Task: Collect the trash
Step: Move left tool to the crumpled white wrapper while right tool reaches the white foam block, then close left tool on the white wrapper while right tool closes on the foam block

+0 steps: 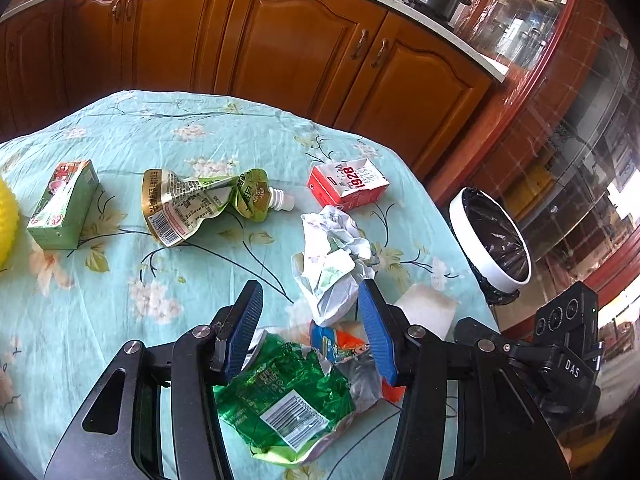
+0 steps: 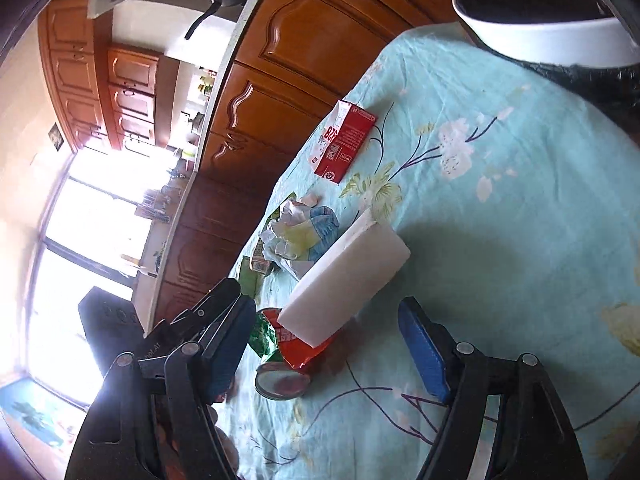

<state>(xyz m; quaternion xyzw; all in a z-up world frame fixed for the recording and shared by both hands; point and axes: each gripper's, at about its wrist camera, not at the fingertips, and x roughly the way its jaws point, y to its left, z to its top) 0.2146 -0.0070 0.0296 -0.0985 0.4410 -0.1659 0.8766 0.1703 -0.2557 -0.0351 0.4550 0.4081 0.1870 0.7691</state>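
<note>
Counter (image 1: 120,280), covered in a pale blue flowered cloth, inspected from its left edge to its right.

Near the left edge: a green carton (image 1: 64,204) lying flat. Next, a crushed spouted pouch (image 1: 200,204), long axis running left to right, spout toward the right. Toward the far right corner: a red-and-white carton (image 1: 348,186).

Near the front edge sits the main litter: a crumpled white wrapper (image 1: 332,264), a green foil bag (image 1: 280,396) and a white block (image 1: 426,308) just beside them.

Left gripper (image 1: 310,330): jaws partly open, straddling the green foil bag's upper edge, the white wrapper just ahead. No pad is seen pressing; nothing appears held.

Right gripper (image 2: 328,344): jaws wide apart, empty. The white block (image 2: 348,284) lies directly ahead between the jaw lines, its long axis slanting up to the right, resting over a red wrapper (image 2: 304,348) and a round lid (image 2: 282,384).

Off the right edge: a white-rimmed bin (image 1: 490,240) with a black liner, well apart from the litter.

Judgement: the right hand is the nearer to the block; the jaws would need to close across its short axis. The left is better placed for the foil bag.
</note>
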